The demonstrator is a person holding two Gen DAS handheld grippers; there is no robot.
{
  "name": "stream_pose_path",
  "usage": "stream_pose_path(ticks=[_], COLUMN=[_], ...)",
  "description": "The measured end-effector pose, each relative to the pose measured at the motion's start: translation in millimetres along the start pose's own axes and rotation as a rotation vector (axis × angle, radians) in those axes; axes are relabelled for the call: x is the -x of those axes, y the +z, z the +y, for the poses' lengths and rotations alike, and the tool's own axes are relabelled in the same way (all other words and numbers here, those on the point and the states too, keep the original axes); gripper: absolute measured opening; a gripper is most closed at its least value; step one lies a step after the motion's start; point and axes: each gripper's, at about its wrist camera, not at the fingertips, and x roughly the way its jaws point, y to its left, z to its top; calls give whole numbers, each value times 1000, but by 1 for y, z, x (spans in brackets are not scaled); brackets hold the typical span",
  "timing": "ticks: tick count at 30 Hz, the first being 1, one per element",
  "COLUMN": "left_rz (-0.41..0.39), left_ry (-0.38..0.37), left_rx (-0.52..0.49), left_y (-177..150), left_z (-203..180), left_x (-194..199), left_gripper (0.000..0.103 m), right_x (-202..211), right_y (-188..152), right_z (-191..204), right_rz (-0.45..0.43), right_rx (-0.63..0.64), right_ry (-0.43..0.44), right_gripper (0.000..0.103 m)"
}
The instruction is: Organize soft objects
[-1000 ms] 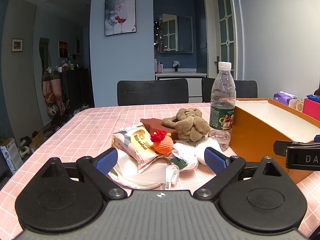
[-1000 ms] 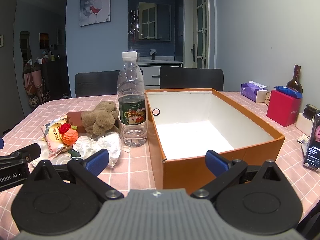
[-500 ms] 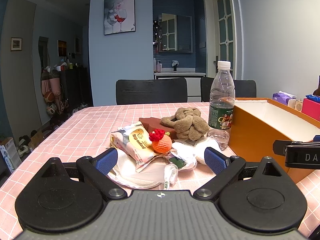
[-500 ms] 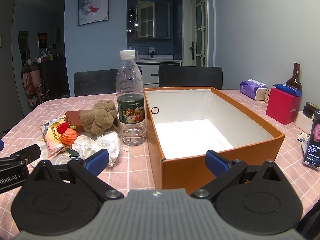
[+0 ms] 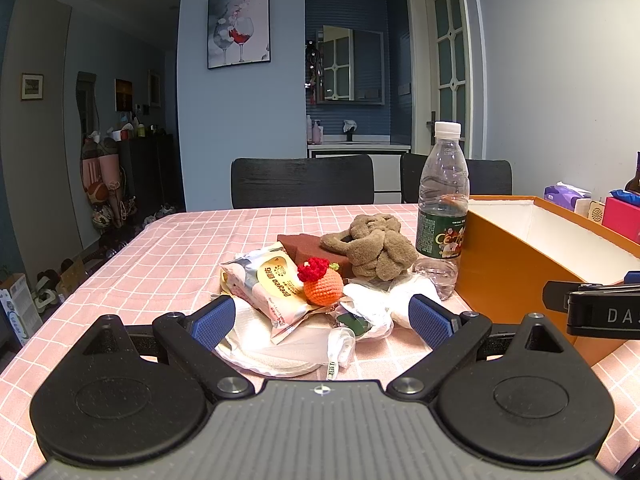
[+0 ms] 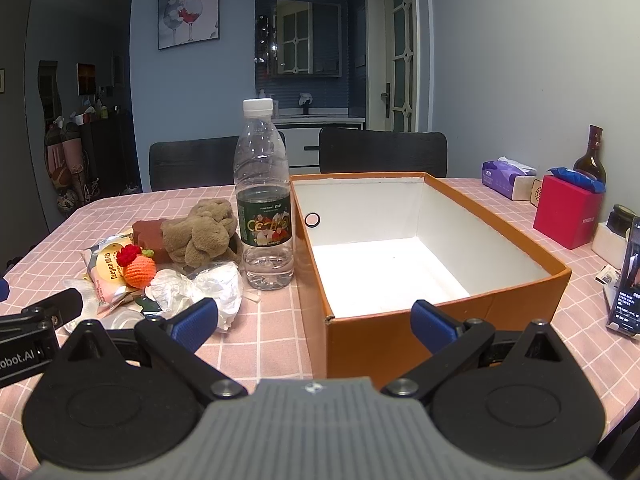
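Left gripper has its jaws wide apart, nothing between them, held low over the pink checked tablecloth and pointed at the pile of soft stuff straight ahead. Nearest its blue pads: a white cloth lying flat, with a snack packet on top of it just ahead of the left pad. Orange crochet ball with a red tuft sits dead centre ahead, touching the packet. Crumpled white wrapper is ahead toward the right pad. Further out: brown sponge block with a tan plush toy leaning on it. Water bottle stands upright ahead-right, just beside the orange box, which is off to the right of this gripper. Right gripper also spread open and empty, lined up on the near wall of the box; the white inside of the box is bare. From the right gripper the soft pile is ahead-left: plush toy, crochet ball, packet, wrapper just past its left pad. Bottle is ahead-left, touching or nearly touching the box's left wall, can't tell which. Part of the left gripper shows at the far left edge. Off to the right, well apart: tissue pack, red box, dark glass bottle, phone
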Motion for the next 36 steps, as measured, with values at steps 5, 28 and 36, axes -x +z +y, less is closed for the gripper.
stream_pose_path(ticks=[5, 28, 36], left_rz=[4, 148, 279], left_ry=[-1, -48, -73], left_rx=[1, 42, 97], left_y=[0, -2, -6], left_z=[-1, 45, 66], left_x=[-1, -25, -63], left_gripper=[103, 77, 69], right_x=[0, -11, -73], right_y=[-1, 8, -2], right_z=[1, 55, 88], right_rz=[0, -103, 50], right_rx=[2, 232, 340], right_ry=[0, 198, 280], right_gripper=[100, 79, 66])
